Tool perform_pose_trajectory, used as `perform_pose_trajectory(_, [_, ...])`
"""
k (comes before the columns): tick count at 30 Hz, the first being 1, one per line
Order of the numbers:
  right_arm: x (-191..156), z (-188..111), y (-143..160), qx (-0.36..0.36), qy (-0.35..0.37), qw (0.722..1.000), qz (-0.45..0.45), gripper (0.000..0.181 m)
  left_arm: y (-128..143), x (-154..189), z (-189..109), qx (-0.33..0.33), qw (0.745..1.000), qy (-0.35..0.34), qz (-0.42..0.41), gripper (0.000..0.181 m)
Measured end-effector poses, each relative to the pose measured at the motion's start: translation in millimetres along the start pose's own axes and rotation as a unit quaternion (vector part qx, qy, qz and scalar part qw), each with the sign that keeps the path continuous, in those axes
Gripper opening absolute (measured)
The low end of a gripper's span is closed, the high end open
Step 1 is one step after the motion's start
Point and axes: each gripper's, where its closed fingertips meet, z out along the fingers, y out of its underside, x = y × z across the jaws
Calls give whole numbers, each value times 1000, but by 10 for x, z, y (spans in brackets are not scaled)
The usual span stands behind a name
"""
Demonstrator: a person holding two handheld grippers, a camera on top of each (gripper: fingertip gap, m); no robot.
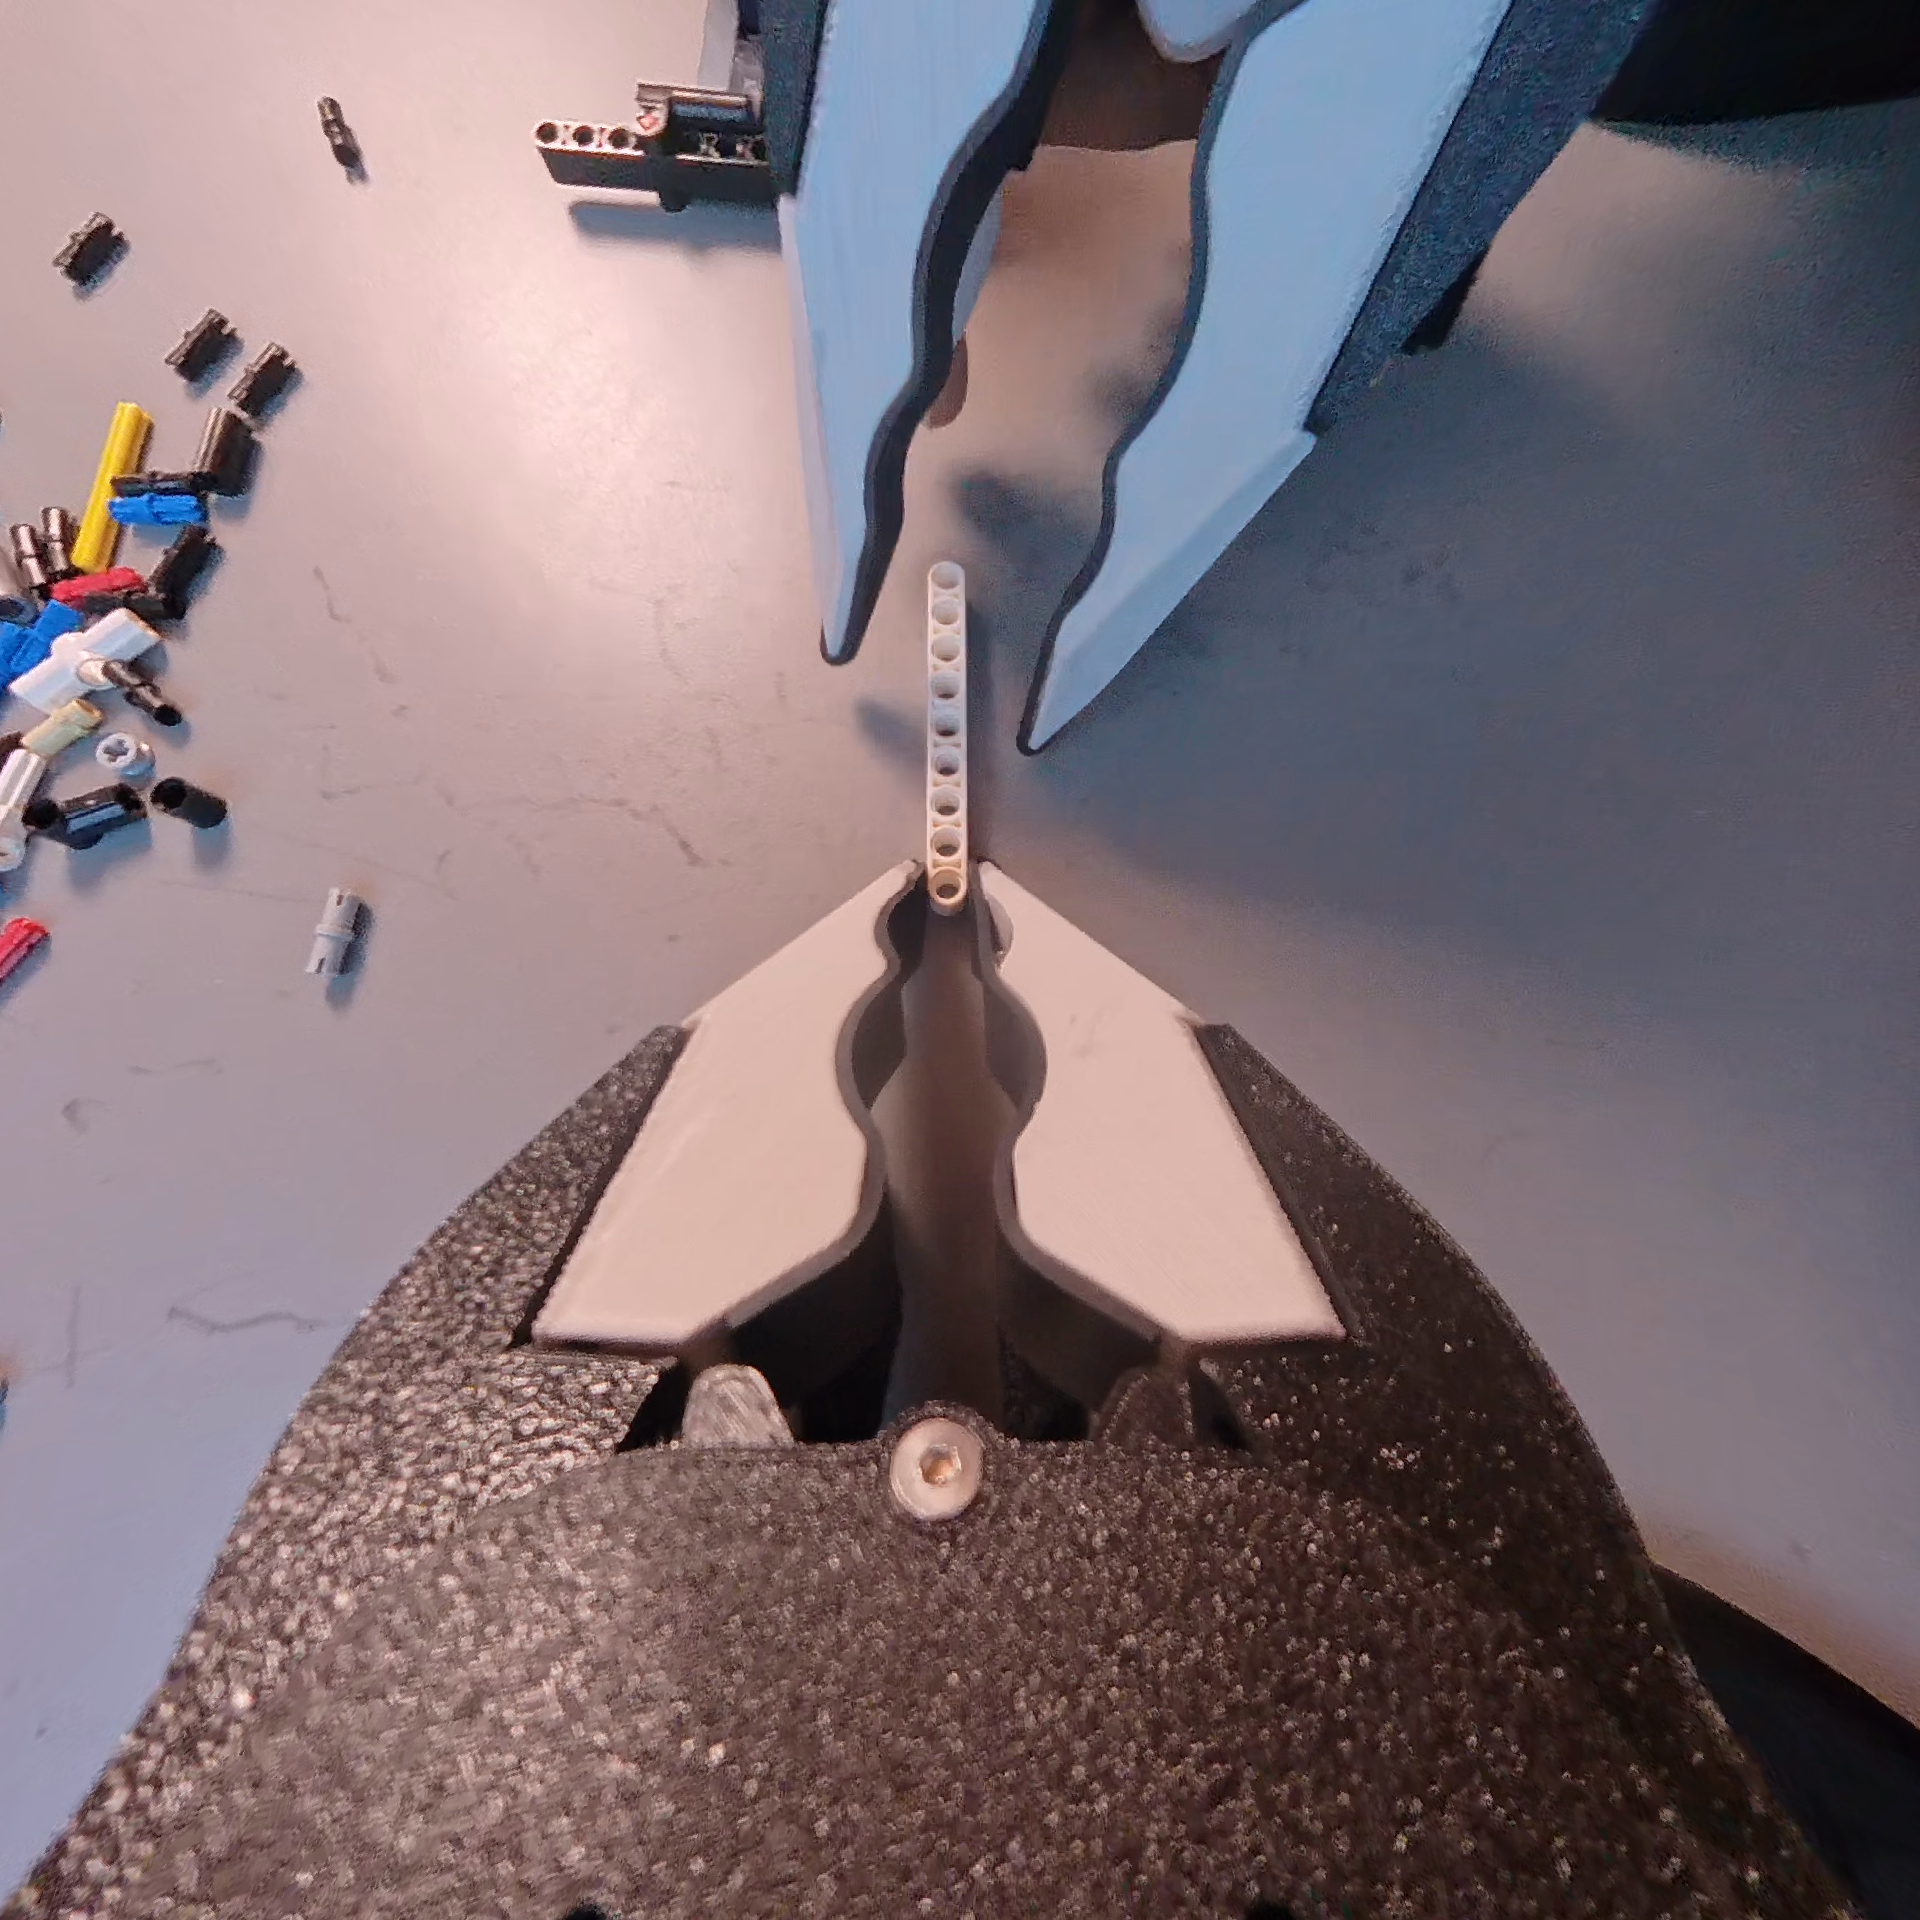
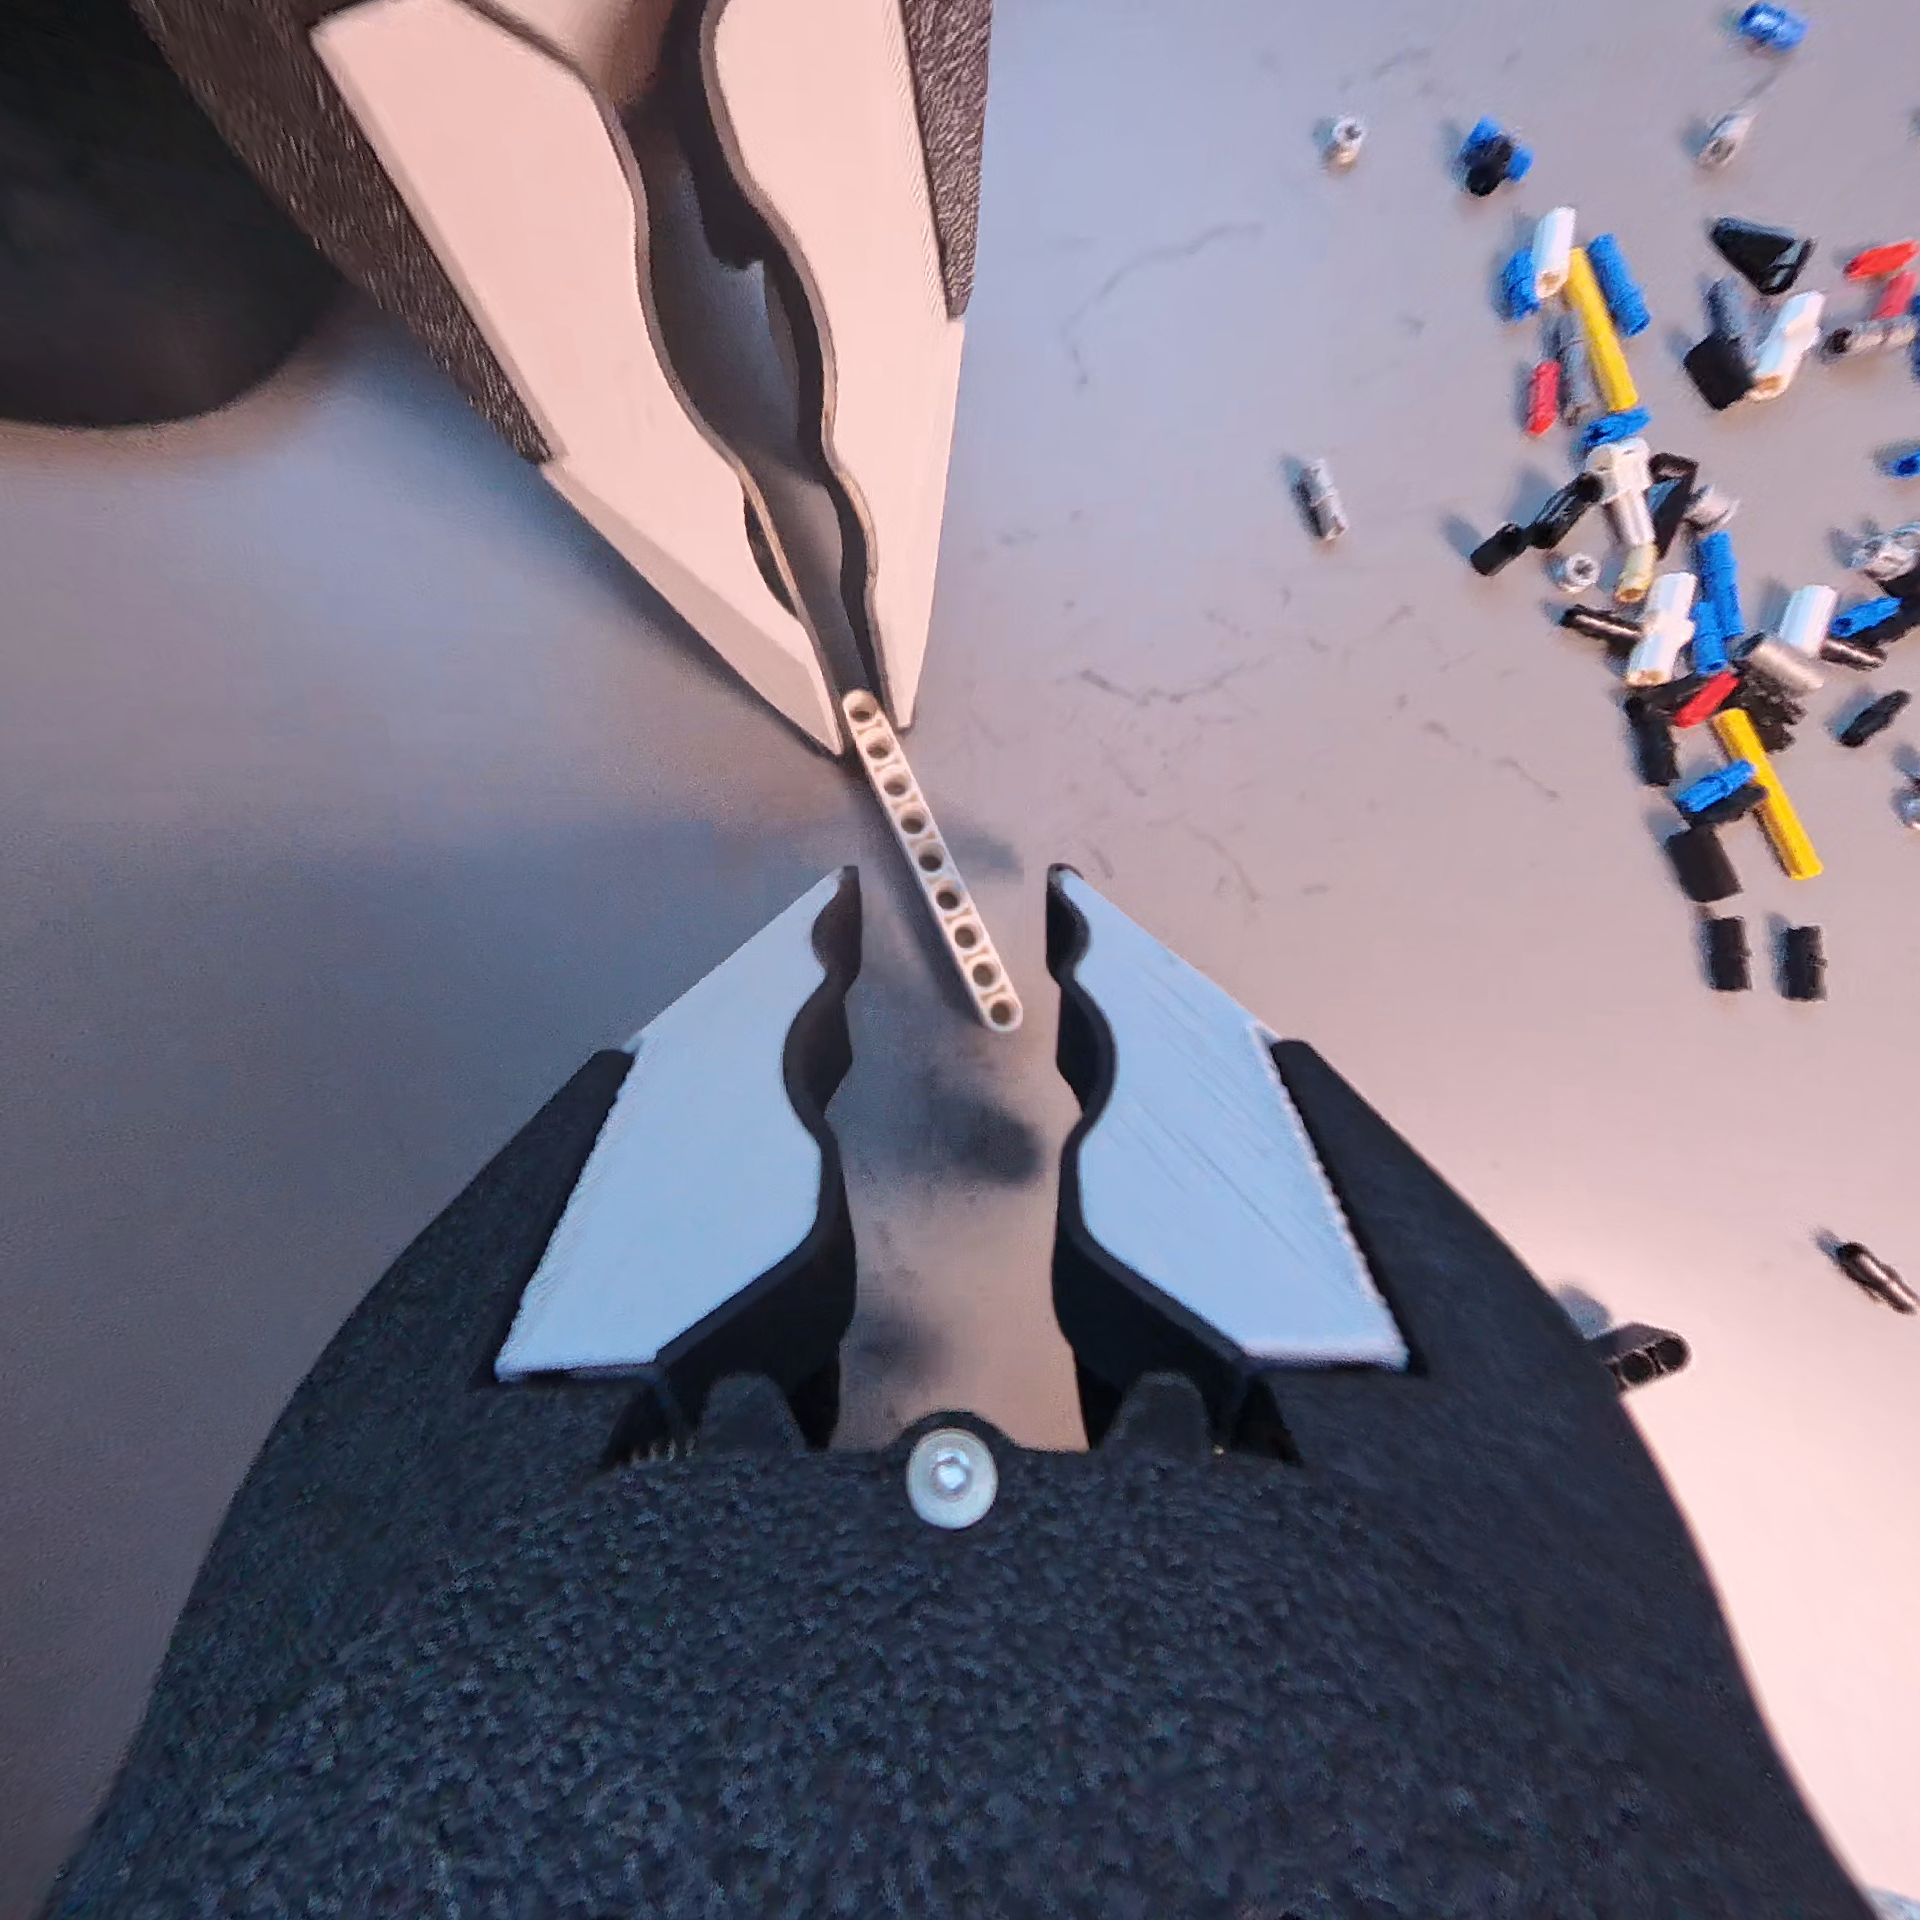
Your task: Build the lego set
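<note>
My left gripper [image 1: 948, 878] is shut on one end of a long white beam with a row of holes [image 1: 945, 717], which sticks straight out above the grey table. My right gripper [image 2: 951, 878] is open, its fingers on either side of the beam's free end [image 2: 935, 873] without touching it. The right gripper also shows in the left wrist view [image 1: 935, 696], coming from the far side. The left gripper shows in the right wrist view [image 2: 868, 727], pinching the beam's far end.
A scatter of small loose pieces, black, blue, red, yellow and white [image 1: 104, 582], lies on the table left of the left gripper and also shows in the right wrist view [image 2: 1704, 540]. A dark partly built assembly [image 1: 665, 135] sits at the far side. A grey pin [image 1: 338, 930] lies alone. Left and right tips are no more than a few centimetres apart.
</note>
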Motion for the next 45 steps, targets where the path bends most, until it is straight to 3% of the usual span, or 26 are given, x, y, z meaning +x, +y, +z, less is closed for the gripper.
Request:
perform_pose_trajectory(3, [-103,-28,92,-21,-34,999,-22,13,-17,82,14,-2,1000,8,18,7])
perform_pose_trajectory(6, [-308,-155,225,-40,-83,993,-80,7,-63,321,62,0,998,44,42,7])
perform_pose_trajectory(8, [-382,-238,318,-52,-99,988,-110,7,-96,432,95,-1,997,53,63,7])
perform_pose_trajectory(11, [-395,-281,375,-61,-108,986,-108,7,-129,504,110,5,996,75,57,25])
perform_pose_trajectory(15, [-387,-283,373,-52,-105,987,-109,8,-281,375,-31,66,995,76,11,29])
perform_pose_trajectory(18, [-320,-345,333,-35,-93,990,-101,23,-380,124,-160,111,993,29,-26,30])
perform_pose_trajectory(22, [24,-582,61,43,-30,997,-64,25,-331,-391,-296,129,985,-92,-70,28])
perform_pose_trajectory(25, [409,-739,-84,70,47,995,-55,0,-239,-662,-391,130,975,-150,-103,27])
perform_pose_trajectory(29, [789,-753,-216,63,88,993,-52,0,-136,-837,-456,127,966,-179,-136,27])
perform_pose_trajectory(32, [1170,-591,-128,-13,121,989,-79,14,-61,-902,-448,110,964,-194,-144,26])
perform_pose_trajectory(34, [1306,-467,-67,-70,105,988,-91,22,-42,-914,-437,103,964,-198,-145,26])
perform_pose_trajectory(38, [1510,-334,63,-177,71,972,-136,19,-20,-913,-423,91,965,-205,-137,25])
perform_pose_trajectory(45, [1636,-50,211,-199,-10,976,-92,13,9,-951,-458,92,964,-209,-138,25])
